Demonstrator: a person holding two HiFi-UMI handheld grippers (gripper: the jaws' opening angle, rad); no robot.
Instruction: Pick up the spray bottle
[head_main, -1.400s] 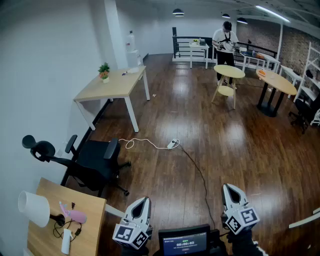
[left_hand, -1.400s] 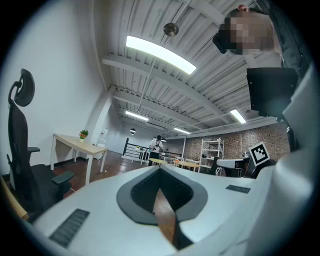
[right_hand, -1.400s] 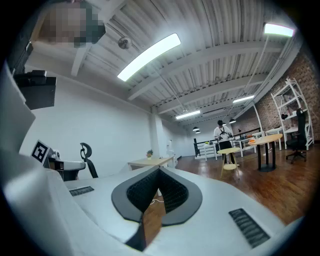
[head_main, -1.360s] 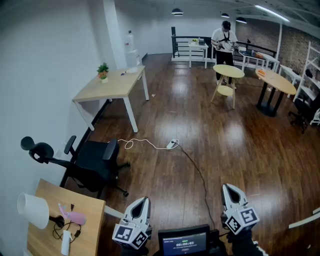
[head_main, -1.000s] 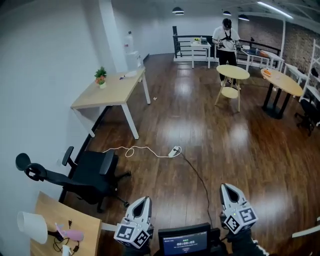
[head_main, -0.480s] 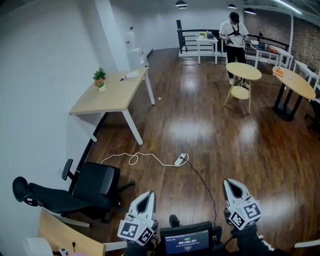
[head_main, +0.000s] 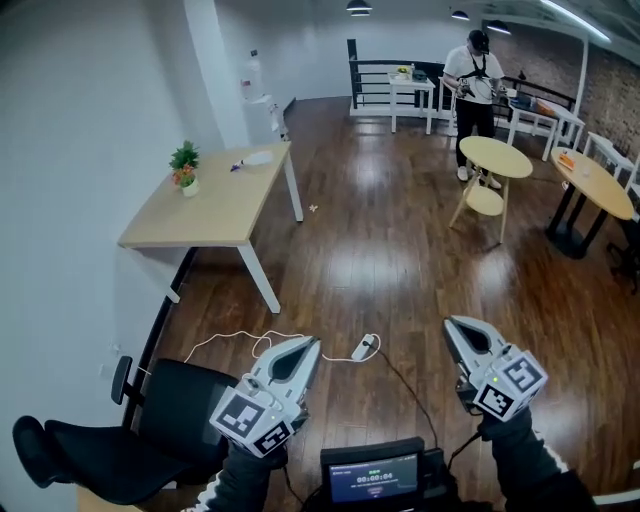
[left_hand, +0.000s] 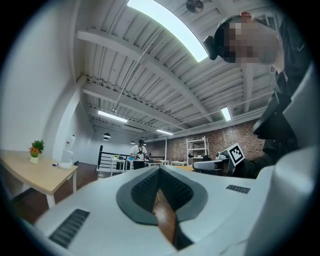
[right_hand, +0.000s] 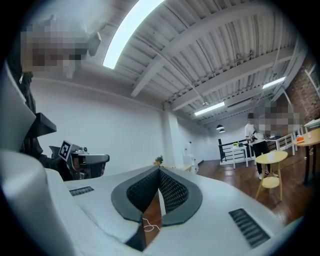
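I cannot pick out a spray bottle for certain in any view. A small white object (head_main: 257, 158) lies at the far end of the long wooden table (head_main: 215, 205), near a potted plant (head_main: 184, 165). A tall white bottle shape (head_main: 252, 76) stands by the wall beyond it. My left gripper (head_main: 308, 345) and right gripper (head_main: 452, 325) are held level over the dark wood floor, well short of the table. Both are shut with nothing between the jaws. In the left gripper view the table (left_hand: 37, 172) shows at the left, and the left gripper (left_hand: 160, 172) is closed tight. The right gripper (right_hand: 160, 174) is closed too.
A black office chair (head_main: 150, 440) stands at the lower left. A white cable with a power strip (head_main: 362, 348) lies on the floor ahead. Round tables (head_main: 500, 157) (head_main: 598, 180) stand at the right, a person (head_main: 474, 75) and a railing at the back. A small screen (head_main: 375, 478) sits below.
Both grippers and the view have travelled forward across the floor toward the long table. The near desk with lamp and pink object has dropped out of view. Jaws stayed shut.
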